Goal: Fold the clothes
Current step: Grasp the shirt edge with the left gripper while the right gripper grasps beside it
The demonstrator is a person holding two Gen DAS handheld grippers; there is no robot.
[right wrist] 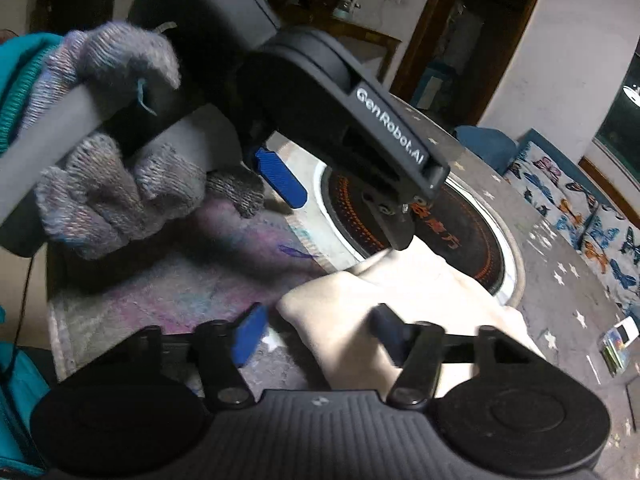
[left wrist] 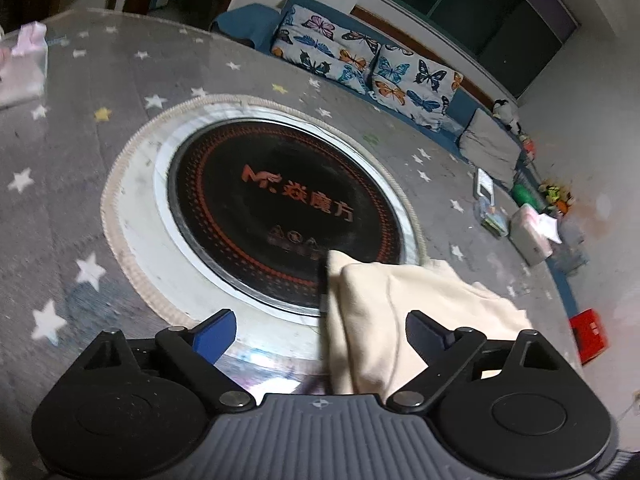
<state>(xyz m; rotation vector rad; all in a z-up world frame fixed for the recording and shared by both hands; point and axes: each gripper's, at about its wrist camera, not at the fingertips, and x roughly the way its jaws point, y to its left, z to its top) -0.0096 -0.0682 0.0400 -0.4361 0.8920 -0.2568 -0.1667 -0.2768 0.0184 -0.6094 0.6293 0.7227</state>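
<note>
My left tongs (left wrist: pixel 319 334) stand wide apart, both blue pads clear of everything. To the left of them lies the grey star cloth (left wrist: pixel 80 208) that covers the table. Straight ahead, past the fingertips, sits the round black hob (left wrist: pixel 280 200) with its orange lettering, ringed in steel. The cream garment (left wrist: pixel 404 320) lies bunched between my left fingers and off to their right, one edge lapping over the near rim of the hob; I cannot tell whether the right pad touches it. Far beyond, right of the tongs, butterfly cushions (left wrist: pixel 360 60) line a bench.

My right tongs (right wrist: pixel 318 334) are also spread apart, gripping nothing. Up and to their left, my gloved hand (right wrist: pixel 116 184) grips the handle of the left tool, which hangs above the hob (right wrist: pixel 440 232). The garment (right wrist: pixel 400 292) lies crumpled just ahead of the right fingers, its near fold running between them, its far side resting against the hob's edge.
</note>
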